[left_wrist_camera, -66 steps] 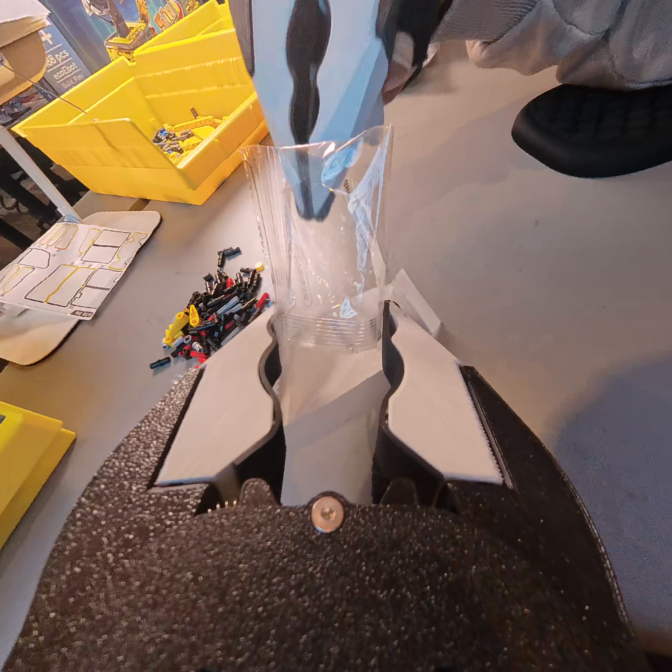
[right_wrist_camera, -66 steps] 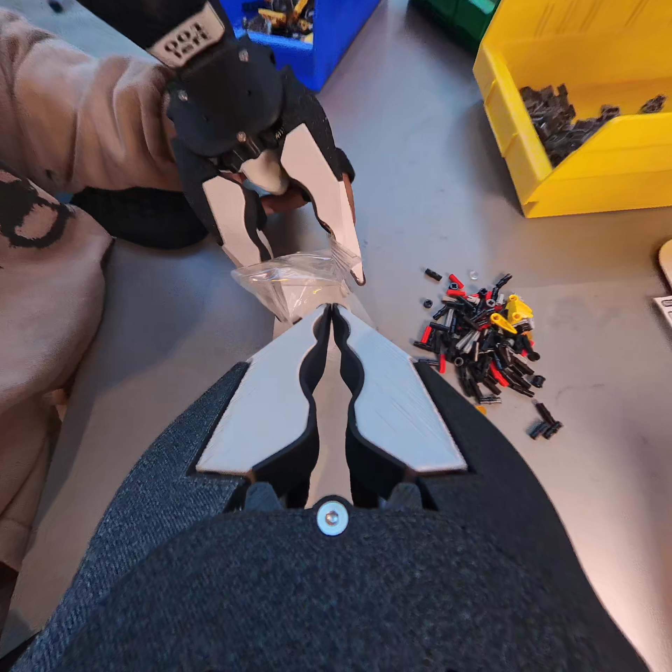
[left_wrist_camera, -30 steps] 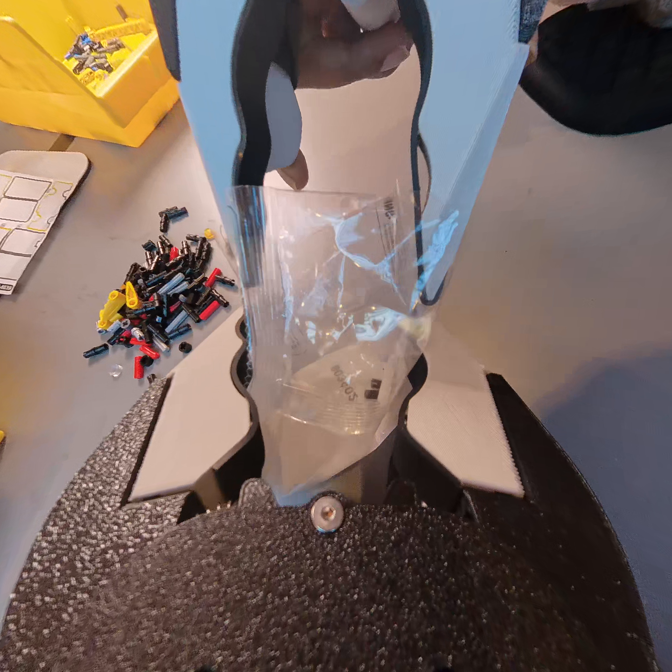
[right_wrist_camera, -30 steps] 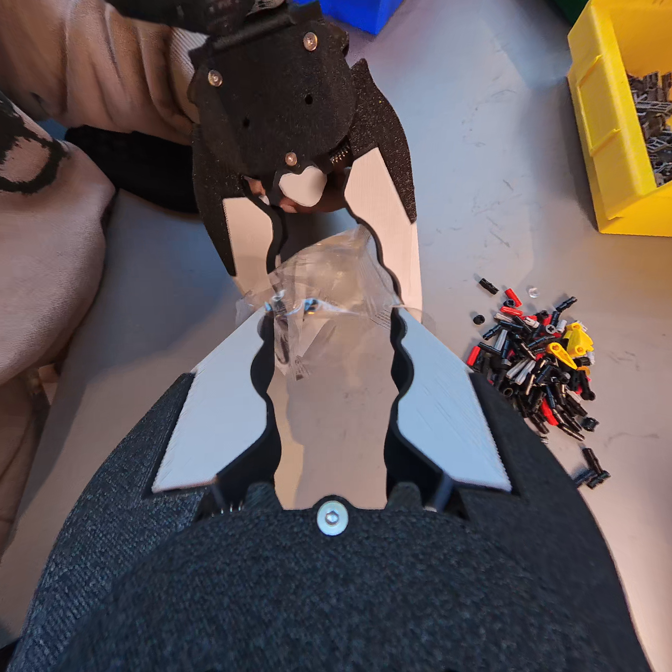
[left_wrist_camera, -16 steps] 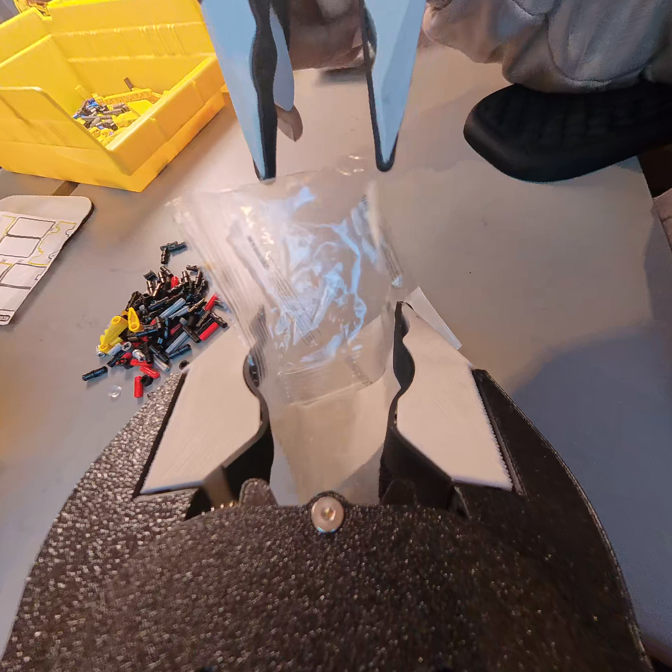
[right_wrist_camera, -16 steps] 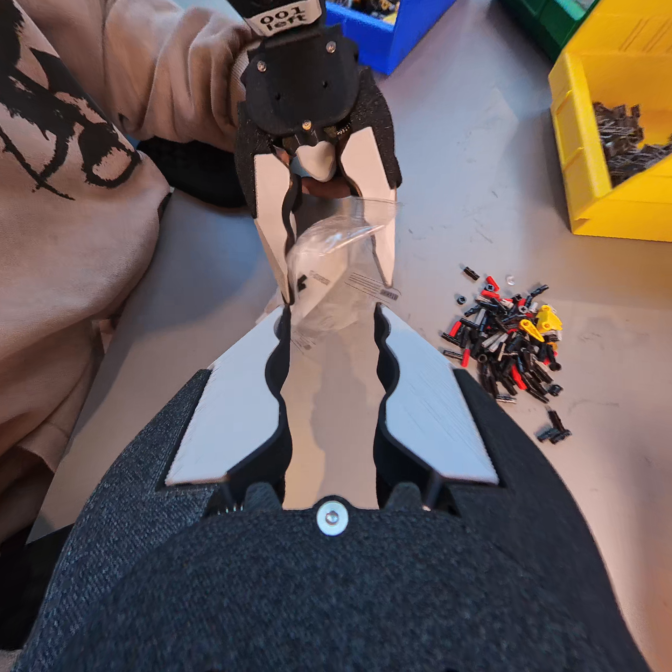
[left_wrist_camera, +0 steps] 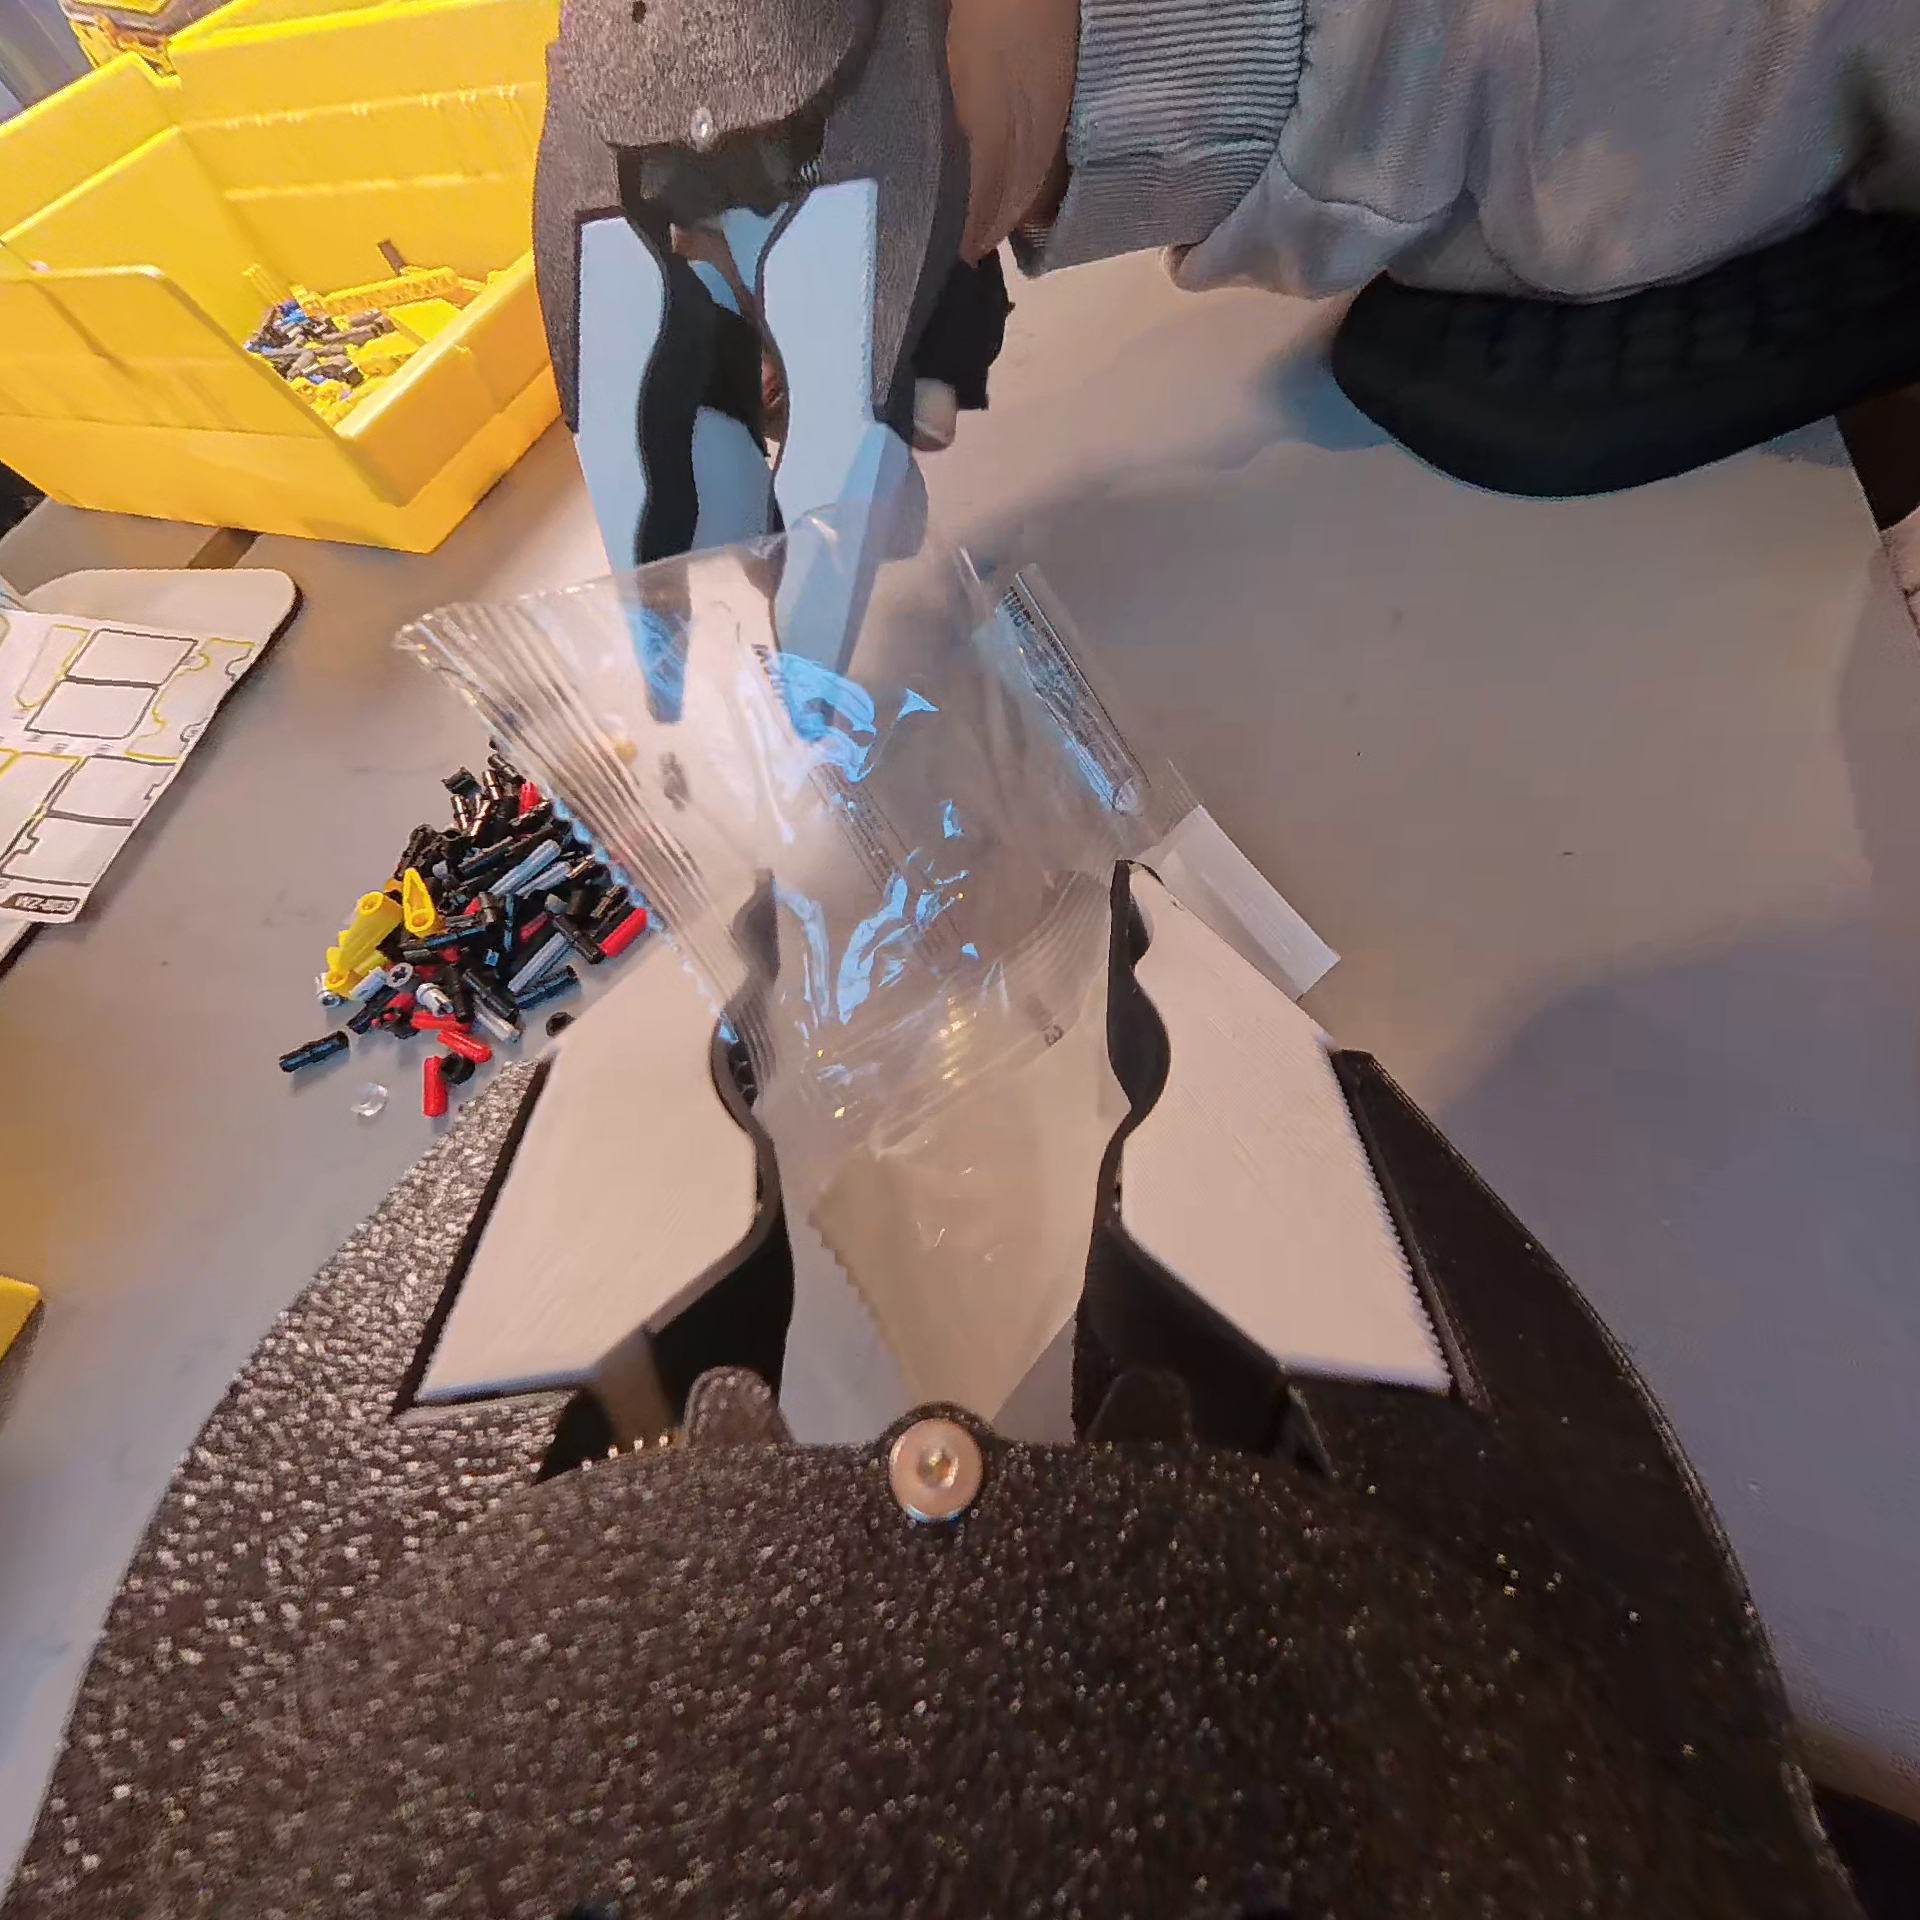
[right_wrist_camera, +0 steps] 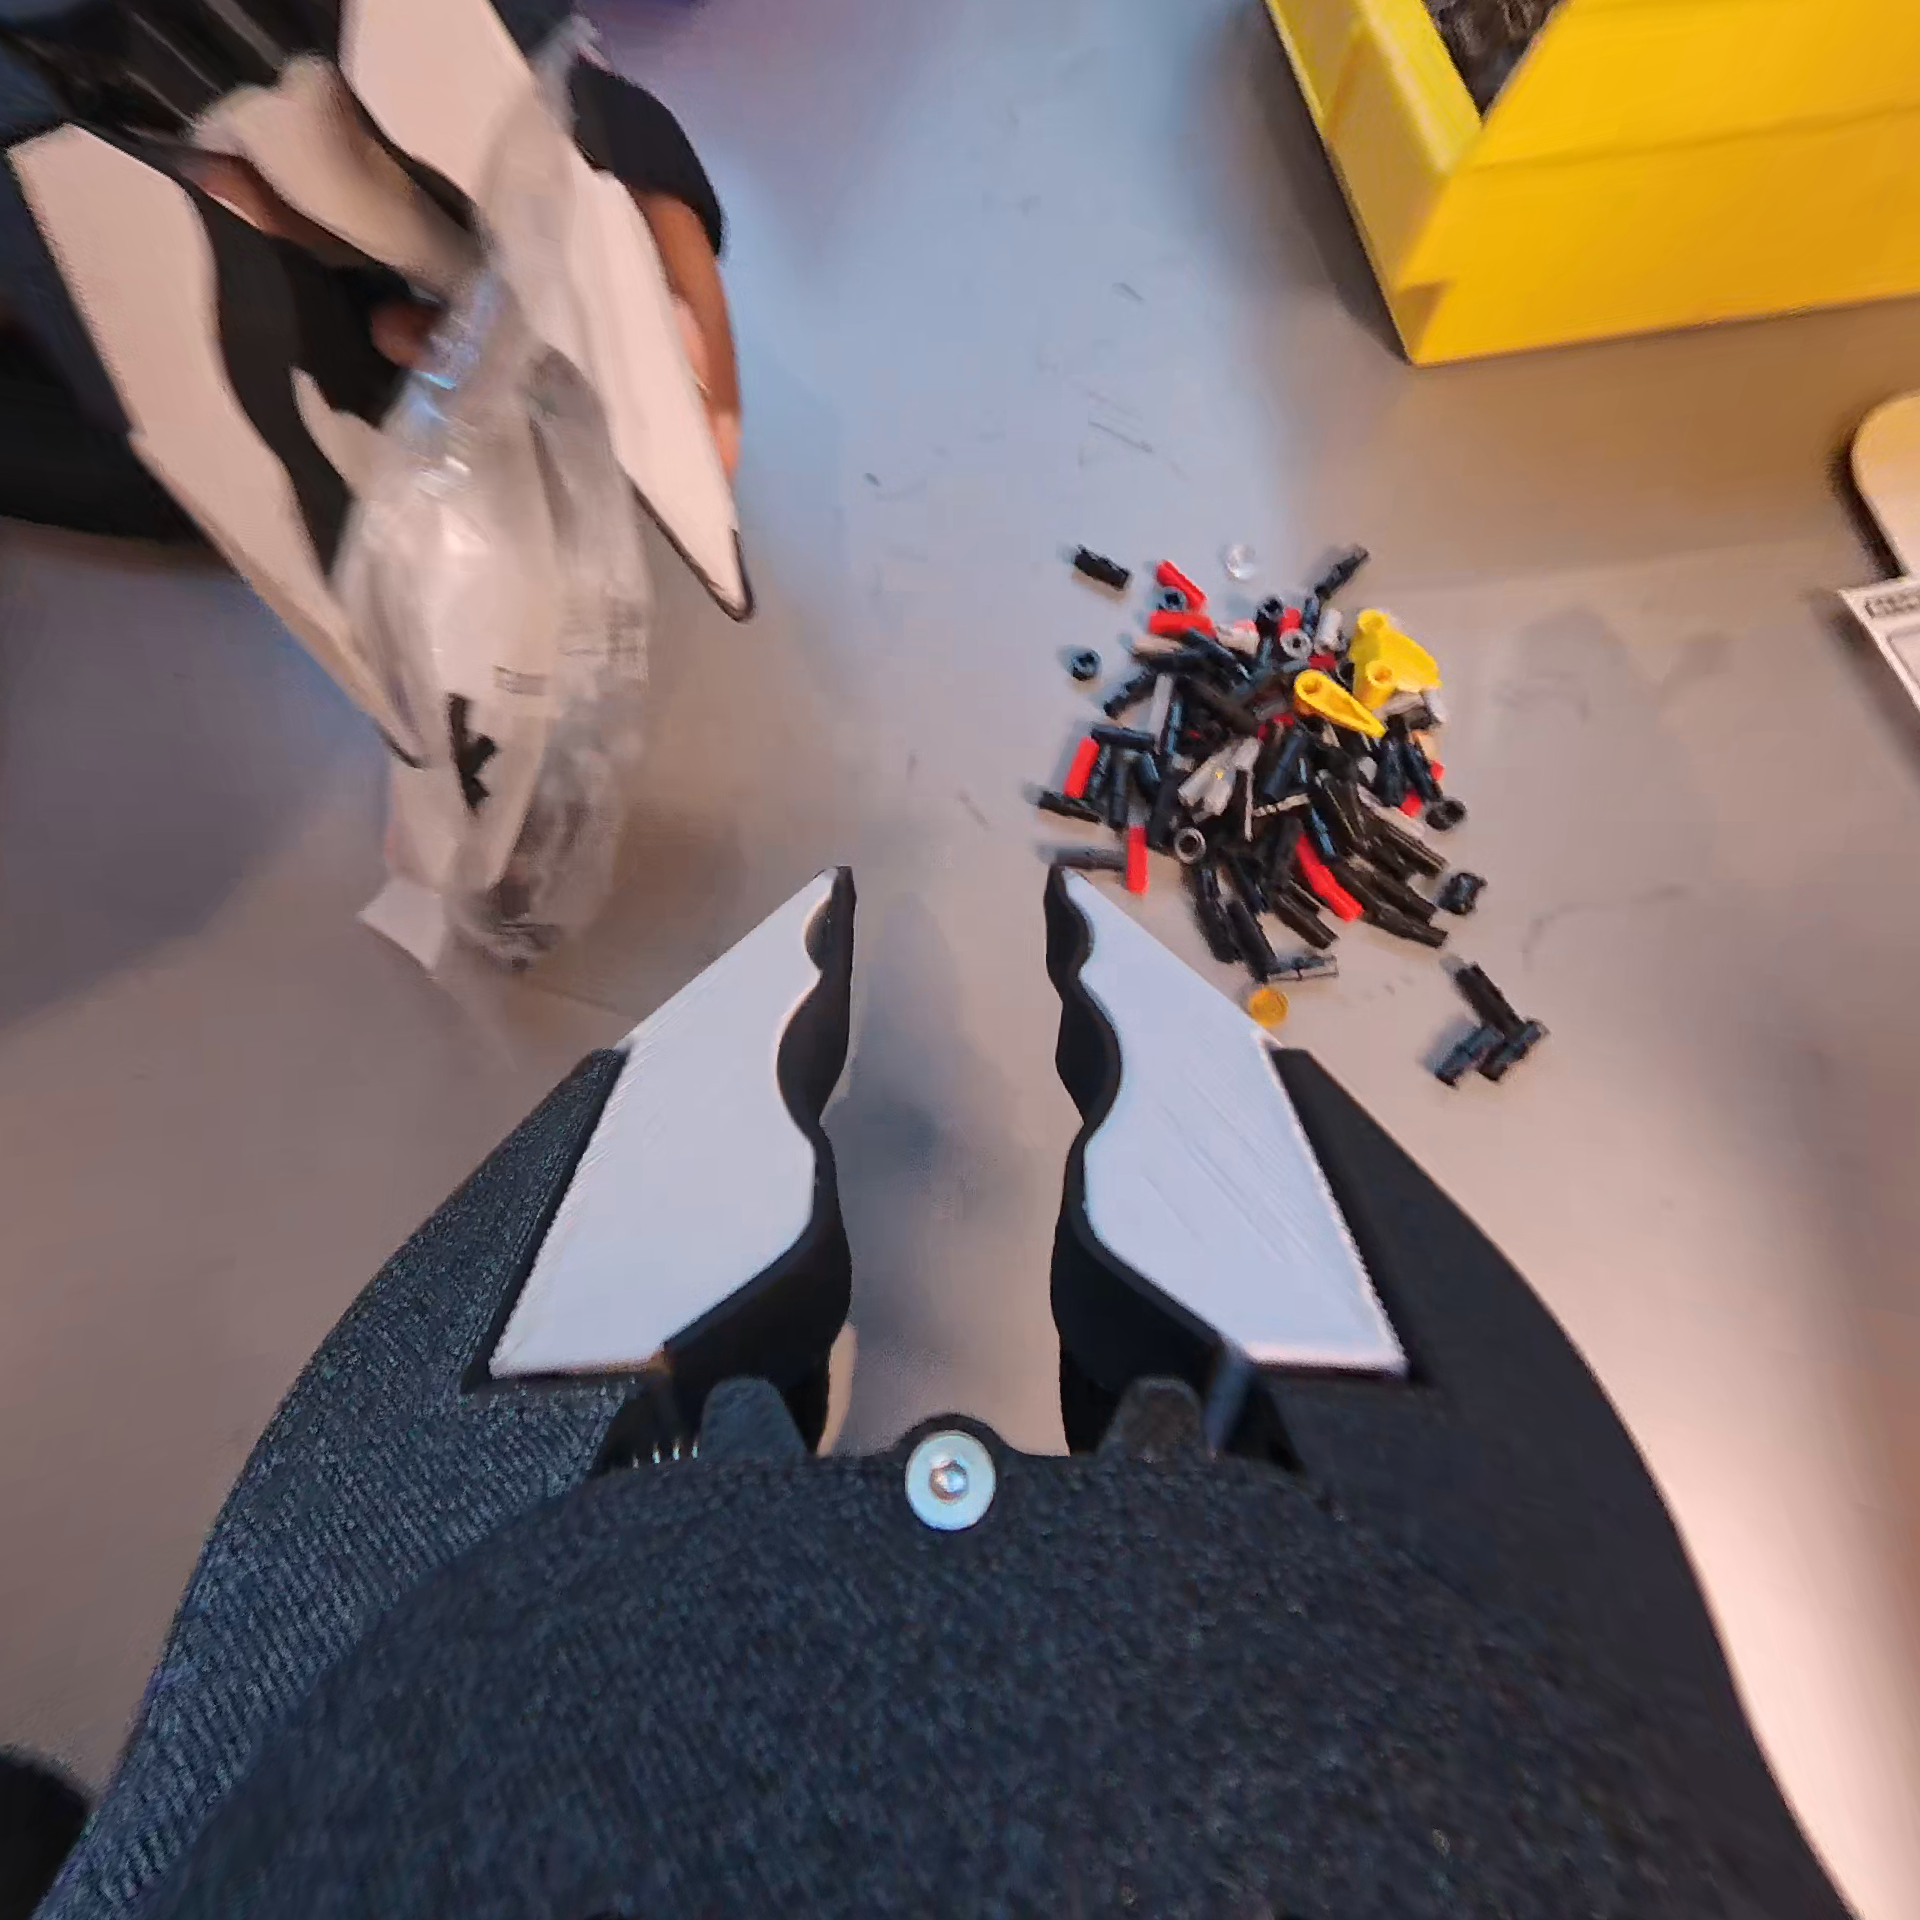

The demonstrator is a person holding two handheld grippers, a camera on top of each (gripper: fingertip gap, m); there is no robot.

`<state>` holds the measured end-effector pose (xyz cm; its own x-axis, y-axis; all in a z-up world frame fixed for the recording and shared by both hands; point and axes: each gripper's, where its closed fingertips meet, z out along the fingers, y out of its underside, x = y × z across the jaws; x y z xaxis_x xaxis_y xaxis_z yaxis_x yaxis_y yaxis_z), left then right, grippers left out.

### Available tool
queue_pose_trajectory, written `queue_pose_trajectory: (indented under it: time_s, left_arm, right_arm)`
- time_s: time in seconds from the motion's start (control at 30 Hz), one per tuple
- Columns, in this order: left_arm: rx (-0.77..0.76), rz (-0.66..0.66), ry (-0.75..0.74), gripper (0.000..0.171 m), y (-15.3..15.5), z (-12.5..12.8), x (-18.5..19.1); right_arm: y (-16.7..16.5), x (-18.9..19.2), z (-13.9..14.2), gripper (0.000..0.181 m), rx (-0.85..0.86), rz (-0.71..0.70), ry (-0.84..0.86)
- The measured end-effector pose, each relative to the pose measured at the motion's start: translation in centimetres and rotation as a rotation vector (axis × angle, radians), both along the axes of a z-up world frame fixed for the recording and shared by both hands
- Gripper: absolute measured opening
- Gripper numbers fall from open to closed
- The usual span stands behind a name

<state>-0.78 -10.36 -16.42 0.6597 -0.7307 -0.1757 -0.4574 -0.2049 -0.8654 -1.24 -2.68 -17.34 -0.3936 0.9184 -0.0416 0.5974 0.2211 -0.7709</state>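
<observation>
- On your grey table [left_wrist_camera: 1507,779] lies a loose pile of small black, red, grey and yellow plastic pieces [left_wrist_camera: 473,914].
- Behind it you have a yellow bin [left_wrist_camera: 343,488], with more small parts [left_wrist_camera: 343,322] in one compartment.
- To the left of the pile you can see a printed sheet with outlined shapes [left_wrist_camera: 94,727], lying flat.
- At the far edge sits a black cushion [left_wrist_camera: 1621,374], under a grey sleeve [left_wrist_camera: 1455,135].

left gripper [left_wrist_camera: 940,883] wide open | clear bag [left_wrist_camera: 831,831] sits between its fingers (crinkly) | right gripper [left_wrist_camera: 753,675] behind bag | small parts pile [left_wrist_camera: 473,925] on table [left_wrist_camera: 1507,779]
</observation>
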Motion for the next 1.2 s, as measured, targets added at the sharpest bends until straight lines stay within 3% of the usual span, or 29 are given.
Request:
queue_pose_trajectory:
  time_s: [0.13,0.23,0.33,0.4,0.57,0.77,0.9,0.97,1.2]
  left_arm:
    - [0.032,-0.005,-0.010,0.061,0.0,0.6,-0.1]
    - [0.052,0.004,-0.011,0.061,0.2,0.9,-0.2]
    - [0.082,0.014,0.001,0.060,0.3,1.2,-0.2]
    - [0.096,0.017,0.003,0.059,0.3,1.5,-0.1]
    - [0.117,0.019,0.013,0.060,0.3,1.8,0.2]
    - [0.080,-0.061,0.049,0.076,-0.6,0.5,1.8]
    - [0.032,-0.118,0.058,0.088,-1.5,-0.3,2.7]
    - [0.006,-0.134,0.069,0.081,-1.8,-0.9,2.9]
    - [-0.030,-0.130,0.175,0.063,-1.8,-2.8,3.1]
  right_arm:
    - [-2.2,-0.3,5.5,0.019,-0.182,0.060,0.195]
    - [-4.3,0.1,7.7,0.005,-0.184,0.150,0.279]
    - [-6.2,0.4,7.6,0.003,-0.166,0.221,0.250]
    - [-7.7,0.7,7.2,0.020,-0.185,0.273,0.207]
    - [-10.1,1.7,6.9,0.035,-0.187,0.360,0.138]
    - [-10.0,1.0,3.2,0.041,0.205,0.312,0.000]
    - [-10.9,1.4,2.5,0.031,0.310,0.382,-0.009]
    - [-11.2,1.3,2.7,0.017,0.323,0.391,0.010]
    - [-11.9,1.8,2.1,0.000,0.314,0.435,-0.017]
